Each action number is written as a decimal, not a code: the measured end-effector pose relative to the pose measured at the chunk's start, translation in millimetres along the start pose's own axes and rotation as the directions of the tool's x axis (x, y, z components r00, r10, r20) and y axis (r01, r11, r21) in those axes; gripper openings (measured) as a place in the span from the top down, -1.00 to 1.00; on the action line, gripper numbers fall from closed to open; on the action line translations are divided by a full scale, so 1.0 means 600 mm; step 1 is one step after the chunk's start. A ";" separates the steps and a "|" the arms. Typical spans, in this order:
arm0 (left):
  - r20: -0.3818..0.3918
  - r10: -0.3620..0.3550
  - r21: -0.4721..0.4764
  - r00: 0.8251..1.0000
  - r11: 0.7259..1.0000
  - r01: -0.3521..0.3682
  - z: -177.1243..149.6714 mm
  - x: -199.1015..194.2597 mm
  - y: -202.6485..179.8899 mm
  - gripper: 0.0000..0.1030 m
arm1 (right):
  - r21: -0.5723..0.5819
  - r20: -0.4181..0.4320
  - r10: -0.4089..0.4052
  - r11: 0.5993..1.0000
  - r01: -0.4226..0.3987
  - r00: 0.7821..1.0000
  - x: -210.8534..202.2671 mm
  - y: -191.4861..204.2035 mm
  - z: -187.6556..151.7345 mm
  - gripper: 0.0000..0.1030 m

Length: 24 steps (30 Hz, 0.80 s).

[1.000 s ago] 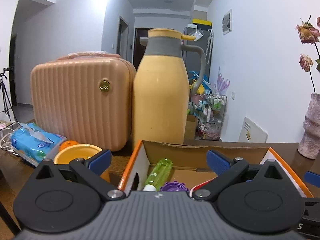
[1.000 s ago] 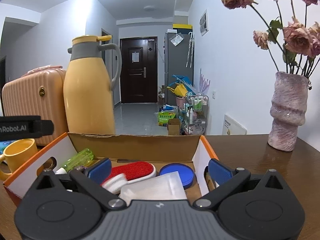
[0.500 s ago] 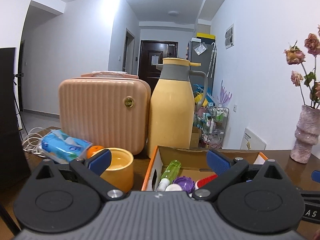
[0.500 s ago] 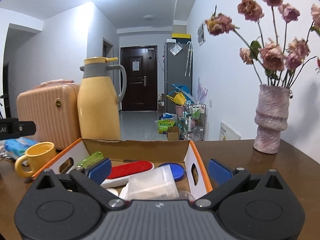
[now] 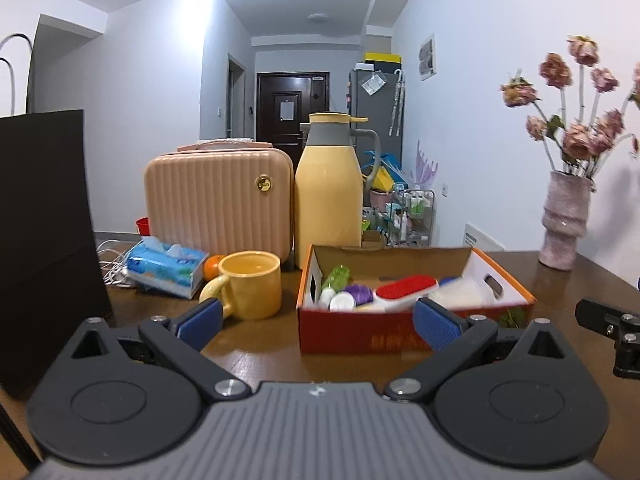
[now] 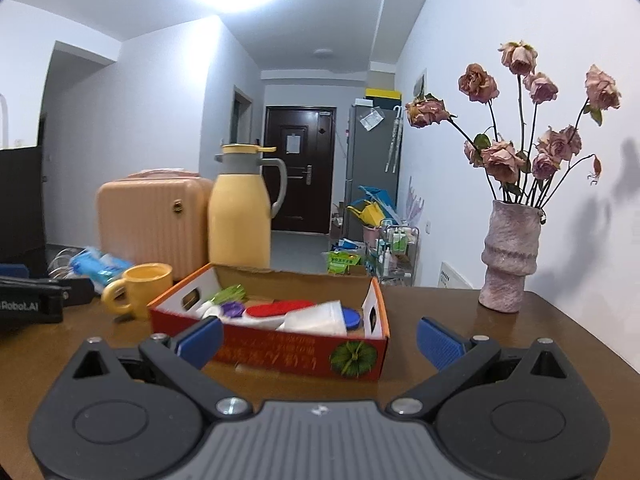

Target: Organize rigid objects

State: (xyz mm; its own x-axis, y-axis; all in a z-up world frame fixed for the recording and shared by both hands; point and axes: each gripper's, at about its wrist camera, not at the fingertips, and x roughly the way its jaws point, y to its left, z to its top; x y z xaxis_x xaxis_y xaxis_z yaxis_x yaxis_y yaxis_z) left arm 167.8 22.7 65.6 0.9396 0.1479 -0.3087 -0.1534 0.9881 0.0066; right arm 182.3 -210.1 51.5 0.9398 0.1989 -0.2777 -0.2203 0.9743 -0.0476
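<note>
Ahead of both wide-open, empty grippers, left (image 5: 316,320) and right (image 6: 318,338), sits the orange-rimmed cardboard box (image 6: 280,354), red-fronted, holding a red brush (image 5: 404,288), green bottle (image 5: 335,275) and purple cap (image 5: 357,293).

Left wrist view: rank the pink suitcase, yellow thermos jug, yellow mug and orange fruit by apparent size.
1. pink suitcase
2. yellow thermos jug; it stands taller but covers less area.
3. yellow mug; it sits nearer the camera, which inflates it.
4. orange fruit, partly hidden behind the mug.
</note>
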 end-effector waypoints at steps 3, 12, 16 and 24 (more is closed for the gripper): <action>0.002 0.020 0.004 1.000 1.000 -0.020 -0.027 -0.050 0.006 -1.00 | -0.009 -0.011 0.012 1.000 -0.012 1.000 -0.051 0.008 -0.023 -1.00; -0.055 0.047 -0.021 0.997 0.999 -0.048 -0.117 -0.155 0.029 -1.00 | -0.020 -0.070 0.001 1.000 -0.003 0.998 -0.161 0.028 -0.115 -1.00; -0.062 0.050 -0.019 0.997 0.999 -0.051 -0.145 -0.184 0.026 -1.00 | -0.001 -0.091 0.009 1.000 -0.009 0.996 -0.185 0.032 -0.139 -1.00; -0.063 0.055 -0.010 0.996 0.998 -0.056 -0.156 -0.205 0.026 -1.00 | 0.019 -0.096 0.012 1.000 -0.011 0.995 -0.204 0.034 -0.149 -1.00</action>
State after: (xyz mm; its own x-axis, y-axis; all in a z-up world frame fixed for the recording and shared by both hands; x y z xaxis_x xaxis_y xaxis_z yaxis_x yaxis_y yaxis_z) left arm 21.2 16.0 14.4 0.9084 0.1994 -0.3676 -0.2088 0.9779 0.0145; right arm 39.3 -224.2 -1.4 0.9077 0.1999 -0.3689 -0.2251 0.9740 -0.0261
